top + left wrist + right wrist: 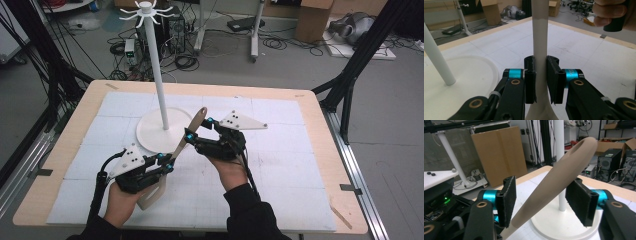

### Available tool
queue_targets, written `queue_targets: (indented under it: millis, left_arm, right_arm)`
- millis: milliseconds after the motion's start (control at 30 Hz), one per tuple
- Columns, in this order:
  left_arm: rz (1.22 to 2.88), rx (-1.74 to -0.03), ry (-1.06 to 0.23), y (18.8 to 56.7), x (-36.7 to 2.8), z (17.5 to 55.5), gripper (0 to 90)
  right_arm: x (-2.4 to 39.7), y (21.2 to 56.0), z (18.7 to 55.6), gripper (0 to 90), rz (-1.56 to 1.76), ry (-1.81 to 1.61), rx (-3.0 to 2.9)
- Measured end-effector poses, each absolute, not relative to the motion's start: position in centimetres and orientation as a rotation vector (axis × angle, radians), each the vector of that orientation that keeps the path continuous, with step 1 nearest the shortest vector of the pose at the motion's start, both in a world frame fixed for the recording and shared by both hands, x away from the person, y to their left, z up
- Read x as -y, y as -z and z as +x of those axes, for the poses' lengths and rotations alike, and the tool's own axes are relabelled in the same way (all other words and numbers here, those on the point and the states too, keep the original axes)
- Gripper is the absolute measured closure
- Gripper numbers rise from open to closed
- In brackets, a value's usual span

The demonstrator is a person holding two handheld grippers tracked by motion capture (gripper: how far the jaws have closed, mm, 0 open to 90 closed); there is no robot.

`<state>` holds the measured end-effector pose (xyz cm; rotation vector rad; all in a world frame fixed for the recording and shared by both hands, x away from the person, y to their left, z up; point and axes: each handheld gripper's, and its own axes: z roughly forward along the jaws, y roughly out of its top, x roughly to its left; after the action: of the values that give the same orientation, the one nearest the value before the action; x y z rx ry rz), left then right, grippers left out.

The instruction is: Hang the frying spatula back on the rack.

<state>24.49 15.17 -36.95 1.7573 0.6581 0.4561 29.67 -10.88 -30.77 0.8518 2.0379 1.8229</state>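
From the high view, a person holds a long wooden spoon (186,137) over the padded white table (280,180); the left gripper (167,163) grips the spoon low on its handle, near the wide bowl end that hangs by the left hand (121,202); the right gripper (199,129) sits around the thin upper handle, which has a hole at the tip; just behind stands a white hanging stand (159,75) with a tall round pole, a flat round base and small hooks on top.

In the left gripper view, the jaws are clamped on the smooth, pale handle, which stands upright between the flat black pads (530,80); the stand's pole and dish-like base lie to the left.

In the right gripper view, the handle slants between the two fuzzy black pads (507,200); the jaws are apart, and neither pad presses on the wood; the ring-shaped tip points up toward the pole.

The step in hand looks like passing the spoon from the left gripper to the right; next, the right jaws likely need to squeeze the handle firmly before the left lets go; then the hole could be lifted onto a hook.
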Motion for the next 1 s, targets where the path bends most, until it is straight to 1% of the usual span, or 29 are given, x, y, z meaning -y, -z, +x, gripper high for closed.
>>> queue_targets:
  millis: [167, 233, 300, 500, 1000]
  left_arm:
    - [1.749, -0.652, -0.476, 36.6, -15.2, 24.3, 77.7]
    - [1.748, -0.643, -0.485, 36.4, -15.1, 24.1, 77.7]
    - [1.744, -0.637, -0.495, 36.2, -15.1, 24.0, 77.6]
    - [1.725, -0.614, -0.499, 35.8, -15.4, 23.9, 77.6]
    - [1.684, -0.512, -0.399, 35.4, -15.7, 24.0, 77.2]
  right_arm:
    - [10.5, 29.9, 29.7, 47.7, 0.836, -1.824, -2.046]
    - [10.3, 29.5, 29.7, 52.8, 0.825, -1.819, -2.047]
    - [10.2, 29.0, 29.7, 59.9, 0.815, -1.816, -2.049]
    - [9.9, 28.1, 29.3, 64.2, 0.782, -1.865, -2.055]
    - [9.3, 26.2, 27.9, 72.4, 0.579, -1.988, -2.135]
